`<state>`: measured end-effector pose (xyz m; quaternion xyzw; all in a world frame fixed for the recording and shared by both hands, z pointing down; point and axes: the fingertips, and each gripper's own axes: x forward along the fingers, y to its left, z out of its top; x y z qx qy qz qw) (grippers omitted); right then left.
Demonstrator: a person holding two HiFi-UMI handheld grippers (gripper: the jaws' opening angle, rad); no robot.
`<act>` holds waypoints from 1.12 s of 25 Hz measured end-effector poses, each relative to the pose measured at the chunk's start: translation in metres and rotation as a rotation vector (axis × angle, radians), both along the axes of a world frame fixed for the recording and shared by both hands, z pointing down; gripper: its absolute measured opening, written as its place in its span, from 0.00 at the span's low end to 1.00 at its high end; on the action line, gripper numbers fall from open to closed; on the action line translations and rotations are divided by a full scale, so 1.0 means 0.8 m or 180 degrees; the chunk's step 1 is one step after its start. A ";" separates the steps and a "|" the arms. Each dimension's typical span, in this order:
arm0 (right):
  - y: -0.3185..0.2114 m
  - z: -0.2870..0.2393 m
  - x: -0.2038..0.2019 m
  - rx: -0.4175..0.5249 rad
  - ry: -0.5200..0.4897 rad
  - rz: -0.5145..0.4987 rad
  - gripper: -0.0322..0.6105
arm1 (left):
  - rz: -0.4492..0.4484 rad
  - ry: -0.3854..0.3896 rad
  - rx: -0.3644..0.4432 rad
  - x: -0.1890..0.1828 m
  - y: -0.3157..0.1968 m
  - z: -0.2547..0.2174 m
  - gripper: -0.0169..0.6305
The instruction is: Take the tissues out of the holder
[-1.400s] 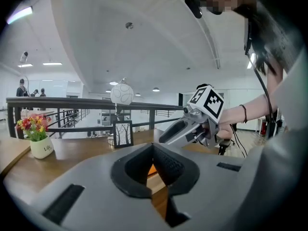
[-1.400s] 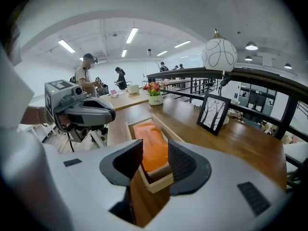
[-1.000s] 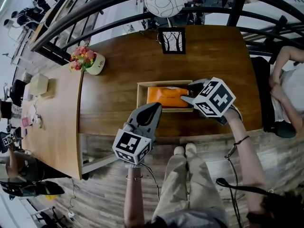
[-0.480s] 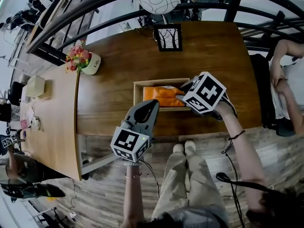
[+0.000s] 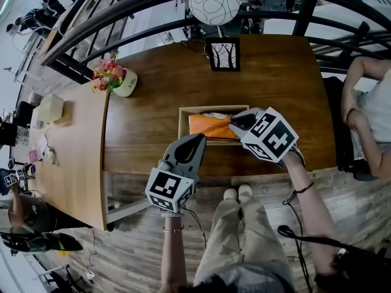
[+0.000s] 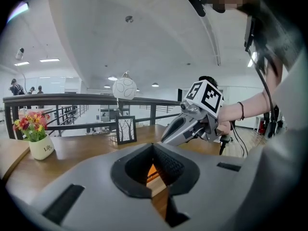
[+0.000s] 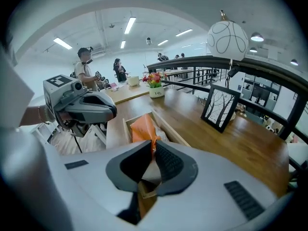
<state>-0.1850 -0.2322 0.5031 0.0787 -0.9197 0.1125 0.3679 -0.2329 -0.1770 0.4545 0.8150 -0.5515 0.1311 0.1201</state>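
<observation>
An orange tissue pack (image 5: 208, 126) lies in a shallow wooden holder (image 5: 183, 122) on the brown table. My right gripper (image 5: 234, 121) reaches in from the right, over the pack's right end. In the right gripper view its jaws are closing, and the raised orange end of the tissue pack (image 7: 143, 127) is pinched between the right gripper's (image 7: 153, 146) tips. My left gripper (image 5: 200, 139) hovers just in front of the holder's near wall, shut and empty. Past the left gripper's (image 6: 153, 147) tips, the left gripper view shows a sliver of orange.
A framed tree picture (image 5: 222, 54) stands at the table's far edge. A flower pot (image 5: 117, 78) sits at the far left, and a round lamp (image 5: 212, 1) hangs above a black railing. A person (image 5: 366, 105) sits to the right. The table's near edge (image 5: 214, 166) is just below the holder.
The right gripper's jaws have gone from wide apart to pinching the orange pack's right end. The left gripper has stayed near the holder's front wall.
</observation>
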 end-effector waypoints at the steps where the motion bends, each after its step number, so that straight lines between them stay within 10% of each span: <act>1: 0.000 -0.004 -0.001 0.0038 -0.0006 0.0001 0.11 | -0.0012 0.0002 0.0009 -0.001 0.002 -0.002 0.04; 28: -0.016 -0.123 0.051 0.0687 -0.0062 0.0456 0.10 | 0.0273 0.0095 0.0450 0.015 -0.004 -0.076 0.04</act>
